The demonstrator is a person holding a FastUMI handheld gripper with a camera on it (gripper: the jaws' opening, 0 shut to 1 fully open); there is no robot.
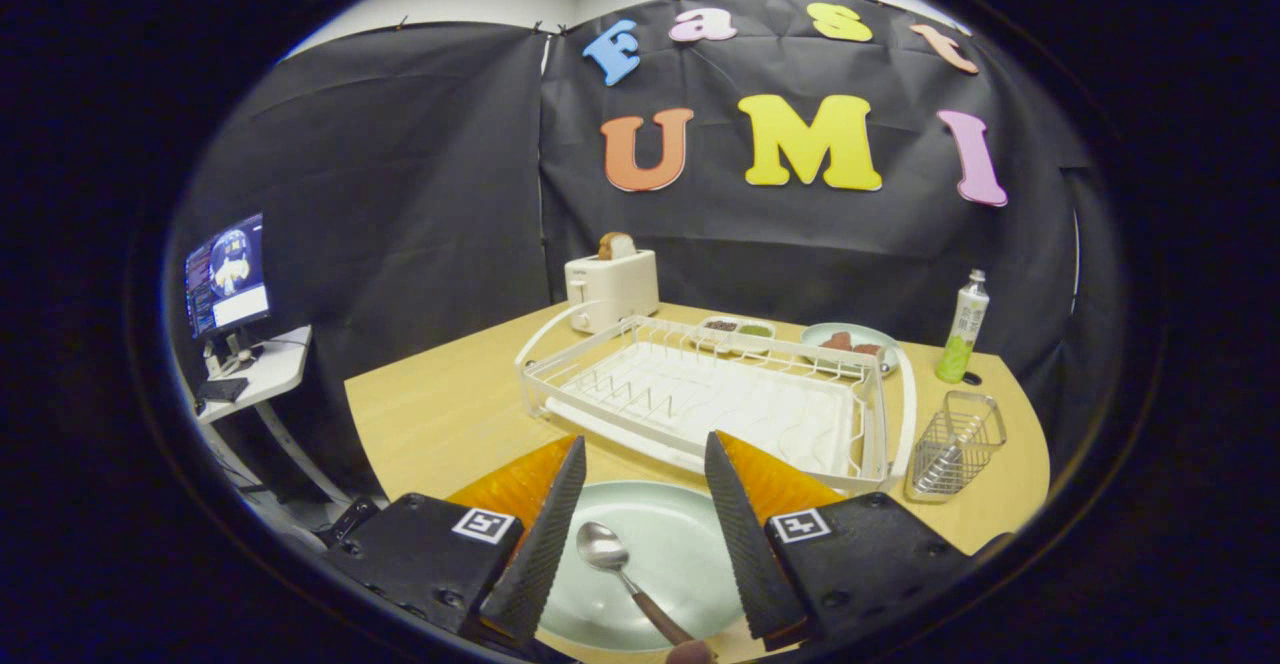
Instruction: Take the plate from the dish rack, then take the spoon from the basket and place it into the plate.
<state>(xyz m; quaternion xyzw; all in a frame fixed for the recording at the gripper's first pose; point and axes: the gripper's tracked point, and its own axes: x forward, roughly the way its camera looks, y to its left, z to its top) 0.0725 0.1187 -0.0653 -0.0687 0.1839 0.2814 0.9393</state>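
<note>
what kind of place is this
Probably a staged kitchen tabletop in a recording booth: a toaster and white dish rack on a wooden table. The open claw sits over a plate holding a spoon.

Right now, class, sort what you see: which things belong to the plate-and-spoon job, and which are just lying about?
Belongs to the job:
- plate, between the open jaws of the gripper
- spoon, lying in the plate
- dish rack, beyond the jaws
- basket, beside the rack

Just lying about:
- toaster
- bottle
- small tray
- far plate
- monitor
</note>
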